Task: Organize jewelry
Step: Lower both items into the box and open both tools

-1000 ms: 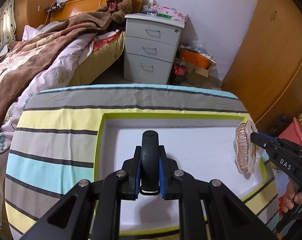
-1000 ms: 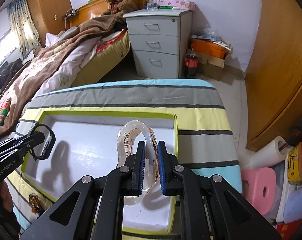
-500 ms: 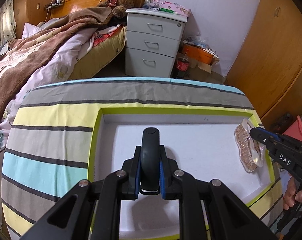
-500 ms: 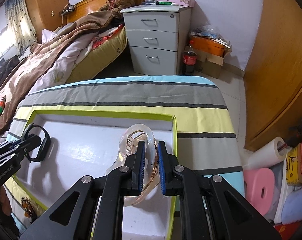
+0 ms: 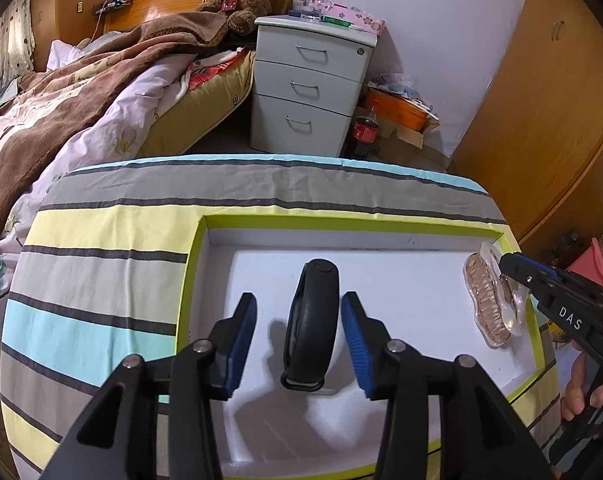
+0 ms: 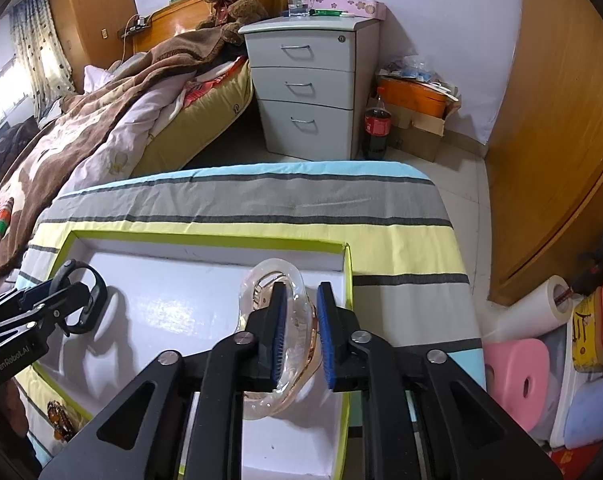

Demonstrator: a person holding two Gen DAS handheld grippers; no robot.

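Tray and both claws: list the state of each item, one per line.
Left claw: open, astride the band.
Black band: released, on edge in the tray.
Right claw: open, astride the clip.
Clear hair clip: released, in the tray's right end.
White tray: holds both.
Nightstand drawers: closed.

- A shallow white tray (image 5: pixel 401 240) with a low green rim lies on a striped cloth (image 5: pixel 101 232).
- Between the black band (image 5: pixel 311 320) near the tray's middle and the clear hair clip (image 5: pixel 491 300) by its right wall, the white floor is open.
- The left gripper (image 5: pixel 299 316) straddles the band, with gaps on both sides.
- The right gripper (image 6: pixel 301 316) flanks the clip, crowding the right wall.
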